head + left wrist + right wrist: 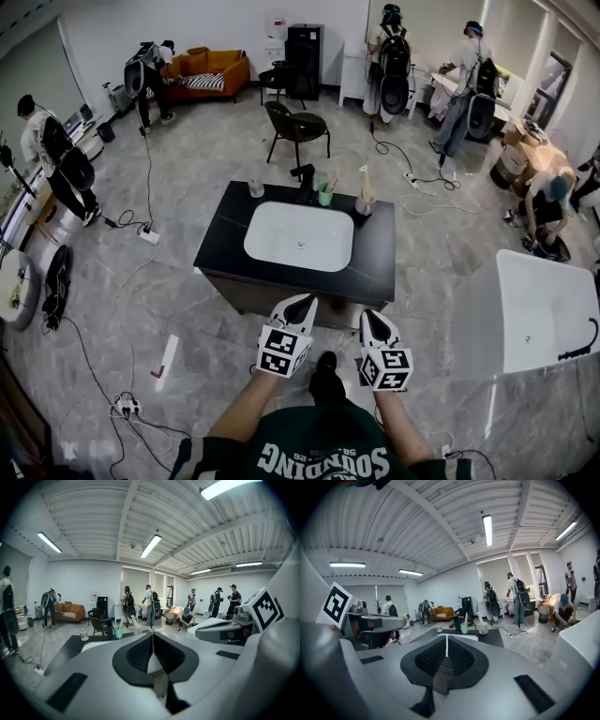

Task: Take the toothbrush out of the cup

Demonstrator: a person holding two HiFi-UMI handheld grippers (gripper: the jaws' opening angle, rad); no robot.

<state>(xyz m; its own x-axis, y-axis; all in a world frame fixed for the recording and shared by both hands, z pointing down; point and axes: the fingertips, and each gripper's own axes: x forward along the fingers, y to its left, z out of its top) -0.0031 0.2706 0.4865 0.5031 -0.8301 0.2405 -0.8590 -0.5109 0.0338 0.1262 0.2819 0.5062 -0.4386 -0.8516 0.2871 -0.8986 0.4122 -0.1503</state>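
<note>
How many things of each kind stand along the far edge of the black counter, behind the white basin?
Cups, the green plastic cup and the greyish round cup: 2
Small clear glass jar: 1
Black metal faucet: 1
Total: 4

From the head view the green cup (325,196) is too small to show what it holds. In the right gripper view the toothbrush (465,618) is only a pale stem, its head too small to tell. The body of the left gripper (153,638) hides most of the surface (68,647) in its own view.
</note>
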